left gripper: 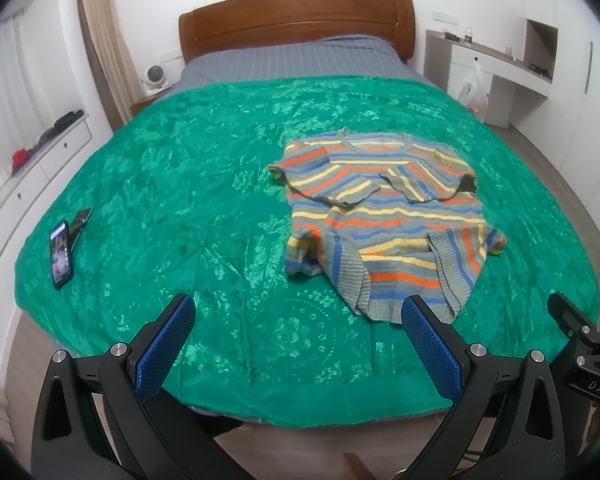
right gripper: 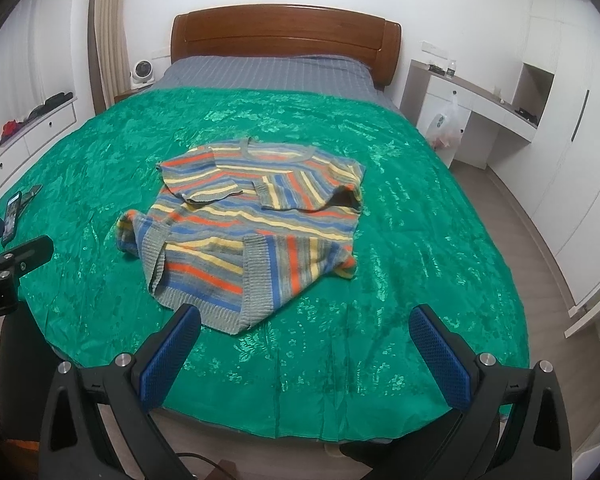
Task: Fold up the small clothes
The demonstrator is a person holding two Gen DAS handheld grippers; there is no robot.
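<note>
A small striped knit sweater (left gripper: 384, 216) in grey, orange, yellow and blue lies on the bed's green patterned cover (left gripper: 188, 168), sleeves folded in. Both the left tongs (left gripper: 298, 344) and right tongs (right gripper: 306, 354) hover apart, empty, near its hem. Soft, light and floppy, it seems best pinched at the ribbed hem corners.

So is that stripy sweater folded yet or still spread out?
Partly folded: the striped sweater has both sleeves and hem corners turned in, body still flat.

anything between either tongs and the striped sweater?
Nothing visible. The left tongs and right tongs hang open at the near bed edge, with only bare green patterned bedspread before the striped knit sweater. The black smartphone lies far off to the left.
</note>
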